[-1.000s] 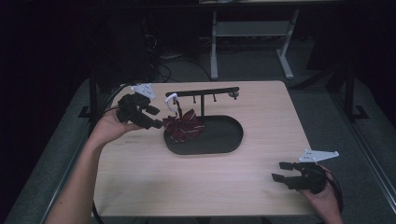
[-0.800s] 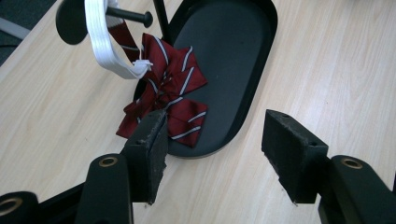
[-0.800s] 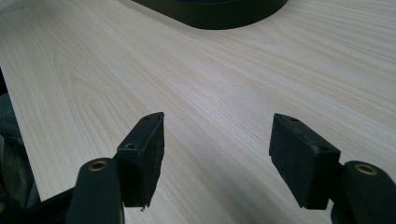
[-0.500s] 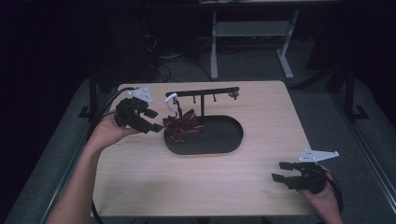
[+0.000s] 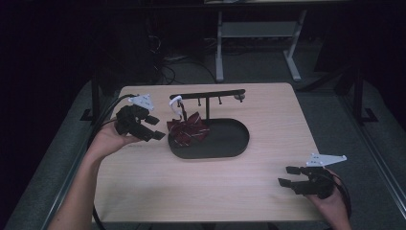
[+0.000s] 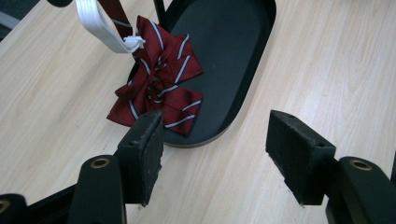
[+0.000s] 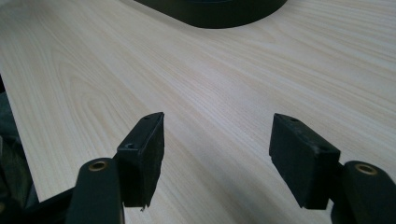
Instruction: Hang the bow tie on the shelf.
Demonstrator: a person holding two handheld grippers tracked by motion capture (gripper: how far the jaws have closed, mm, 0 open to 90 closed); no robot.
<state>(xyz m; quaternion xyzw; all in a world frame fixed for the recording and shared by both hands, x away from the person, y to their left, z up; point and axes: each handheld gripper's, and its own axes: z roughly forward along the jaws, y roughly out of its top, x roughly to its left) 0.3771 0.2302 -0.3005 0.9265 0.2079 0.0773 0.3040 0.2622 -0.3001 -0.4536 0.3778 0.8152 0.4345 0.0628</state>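
A dark red striped bow tie [image 5: 187,132] [image 6: 156,86] hangs by its white strap [image 5: 176,103] [image 6: 100,25] from a black rack [image 5: 207,95], its lower part resting on the left end of the black oval tray [image 5: 225,139] [image 6: 233,46]. My left gripper [image 5: 154,128] [image 6: 215,149] is open, just left of the bow tie, with nothing between its jaws. At the table's front right corner my right gripper [image 5: 289,176] [image 7: 217,156] is open over bare wood, far from the tray [image 7: 219,9].
The light wooden table [image 5: 206,187] has its front edge close to my right gripper. Cables trail off the left side. A white desk frame [image 5: 253,33] stands beyond the table on the dark floor.
My left gripper has drawn back to the left, away from the bow tie, which now hangs free of it. The right gripper has stayed in place.
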